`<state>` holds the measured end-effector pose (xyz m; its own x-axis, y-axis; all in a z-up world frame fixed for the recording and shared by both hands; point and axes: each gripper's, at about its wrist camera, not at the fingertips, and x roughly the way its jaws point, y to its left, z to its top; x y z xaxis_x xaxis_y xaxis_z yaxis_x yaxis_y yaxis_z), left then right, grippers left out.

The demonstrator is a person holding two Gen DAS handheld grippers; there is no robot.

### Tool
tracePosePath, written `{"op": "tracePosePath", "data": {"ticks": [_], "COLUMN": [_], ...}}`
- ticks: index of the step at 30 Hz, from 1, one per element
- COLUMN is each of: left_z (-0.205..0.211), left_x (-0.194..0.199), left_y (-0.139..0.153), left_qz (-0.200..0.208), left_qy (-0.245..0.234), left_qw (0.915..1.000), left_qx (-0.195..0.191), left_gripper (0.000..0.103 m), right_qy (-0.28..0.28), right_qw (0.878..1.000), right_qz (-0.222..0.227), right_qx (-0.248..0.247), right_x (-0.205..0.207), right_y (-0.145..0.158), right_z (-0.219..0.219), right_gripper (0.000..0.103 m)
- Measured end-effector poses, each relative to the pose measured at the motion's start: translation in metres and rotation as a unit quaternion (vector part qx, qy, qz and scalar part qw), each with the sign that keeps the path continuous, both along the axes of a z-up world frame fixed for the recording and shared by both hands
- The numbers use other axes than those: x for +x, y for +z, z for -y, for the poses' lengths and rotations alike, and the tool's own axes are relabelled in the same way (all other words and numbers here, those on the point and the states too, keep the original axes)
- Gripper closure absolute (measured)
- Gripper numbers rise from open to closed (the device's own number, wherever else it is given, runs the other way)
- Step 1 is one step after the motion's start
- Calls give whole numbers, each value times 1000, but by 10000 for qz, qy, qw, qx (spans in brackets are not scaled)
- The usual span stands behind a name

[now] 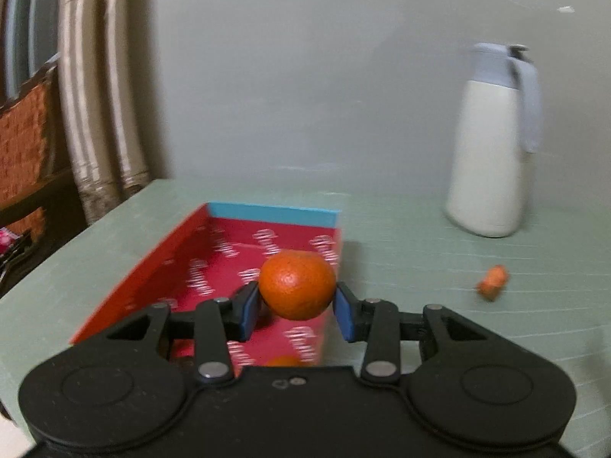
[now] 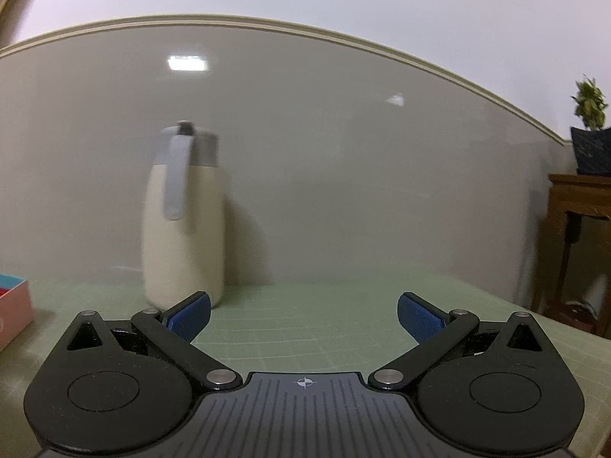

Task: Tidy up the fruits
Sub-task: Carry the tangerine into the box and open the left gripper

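**Left claw grips an orange over the red box; right claw spread wide and empty**

Left wrist view: the left gripper (image 1: 297,307) is closed on an orange (image 1: 297,284), one blue pad pressed to each side of the fruit, the jaws about as far apart as the orange is wide. The orange hangs above the red box (image 1: 214,263), toward the box's right wall and nearer its near end than its blue far wall. A second orange shape (image 1: 284,361) shows on the box floor just under the held fruit, but the gripper body cuts most of it off; it is probably another orange. The near end of the box is hidden the same way. Right of the box, well apart from it, a small orange piece (image 1: 493,281) lies on the green table (image 1: 401,236); blur makes it hard to say what it is. Farther back and right of the box stands a cream jug (image 1: 492,145) with a grey lid and handle, close to the wall. The table edge runs along the box's left side, with bare table between them; a chair (image 1: 26,145) and curtain (image 1: 95,87) lie past that edge.

Right wrist view: the right gripper (image 2: 304,318) is spread wide, nothing between its blue pads, nothing touching them. The jug (image 2: 183,225) stands ahead and left of the left pad. A corner of the box (image 2: 13,313) is cut off at the left frame edge, left of the jug. Right of the jug the table (image 2: 324,305) lies bare to its right edge, where a wooden stand (image 2: 580,206) carries a potted plant (image 2: 590,133).
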<state>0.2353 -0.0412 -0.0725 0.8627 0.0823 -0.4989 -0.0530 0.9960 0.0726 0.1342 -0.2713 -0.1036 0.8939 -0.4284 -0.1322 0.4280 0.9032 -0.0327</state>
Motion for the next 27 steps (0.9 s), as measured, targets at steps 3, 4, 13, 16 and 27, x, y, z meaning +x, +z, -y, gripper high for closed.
{"op": "tracePosePath", "data": {"ticks": [3, 4, 13, 16, 27], "left_z": [-21, -27, -61, -68, -86], "left_x": [3, 4, 14, 13, -1], "left_y": [-3, -5, -19, -21, 6], "left_qz": [-103, -131, -592, -628, -307], "left_qy": [202, 254, 485, 560, 893], "left_qw": [9997, 9996, 9964, 9954, 9940], "left_qx": [-17, -43, -376, -463, -543], "left_gripper": [71, 71, 70, 60, 22], "right_qy": [119, 156, 473, 561, 747], "right_qw": [9999, 9998, 9984, 9978, 9966], "right_qz": [-48, -67, -152, -176, -205], "right_qx": [-69, -98, -267, -292, -275], "right_x": [6, 7, 20, 24, 35], "right_y": [-1, -2, -7, -7, -7], "right_z": [-11, -15, -44, -50, -63], "right_gripper": [0, 0, 0, 0, 0]}}
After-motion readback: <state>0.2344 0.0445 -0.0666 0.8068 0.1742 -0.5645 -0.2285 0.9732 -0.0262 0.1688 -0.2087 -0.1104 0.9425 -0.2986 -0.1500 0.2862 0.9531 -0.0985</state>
